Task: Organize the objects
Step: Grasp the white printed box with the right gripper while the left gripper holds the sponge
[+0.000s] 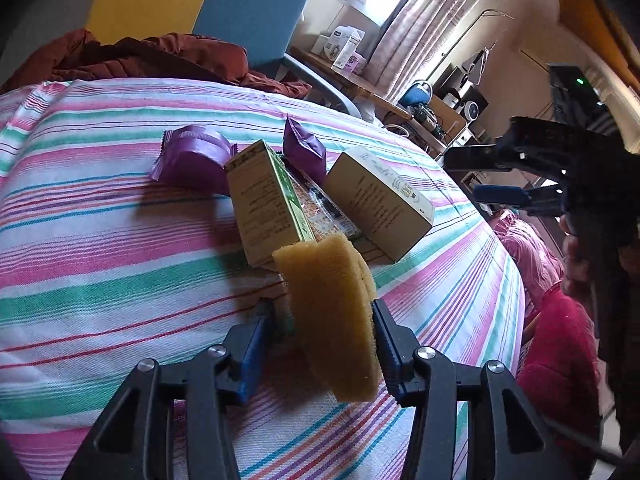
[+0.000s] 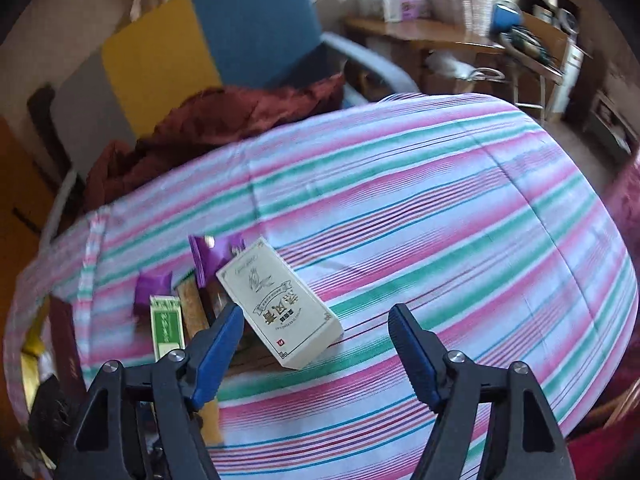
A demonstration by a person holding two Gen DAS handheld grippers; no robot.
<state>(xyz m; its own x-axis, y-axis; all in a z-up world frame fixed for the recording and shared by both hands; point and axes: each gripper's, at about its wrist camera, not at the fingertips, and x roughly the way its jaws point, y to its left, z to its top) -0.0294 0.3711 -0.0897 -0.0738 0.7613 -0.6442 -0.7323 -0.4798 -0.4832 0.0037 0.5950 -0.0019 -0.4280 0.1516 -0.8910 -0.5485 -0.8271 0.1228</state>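
A yellow sponge (image 1: 332, 316) stands on end between the fingers of my left gripper (image 1: 320, 308). It leans on the right pad, and a gap shows at the left pad, so the gripper is open. Just beyond lie a green box (image 1: 268, 204), a cream box (image 1: 380, 200) and two purple packets (image 1: 192, 160) (image 1: 304, 148) on the striped sheet (image 1: 100, 240). My right gripper (image 2: 316, 312) is open and holds nothing. It hangs above the bed beside the cream box (image 2: 280, 308), and it also shows at the right edge of the left wrist view as the right gripper (image 1: 480, 176).
A rust-brown quilt (image 2: 224, 120) is bunched at the far side of the bed, with a blue and yellow chair (image 2: 256, 28) behind it. A wooden desk (image 1: 360, 84) with small boxes stands by the window. The bed edge drops off at the right, beside red cloth (image 1: 560, 352).
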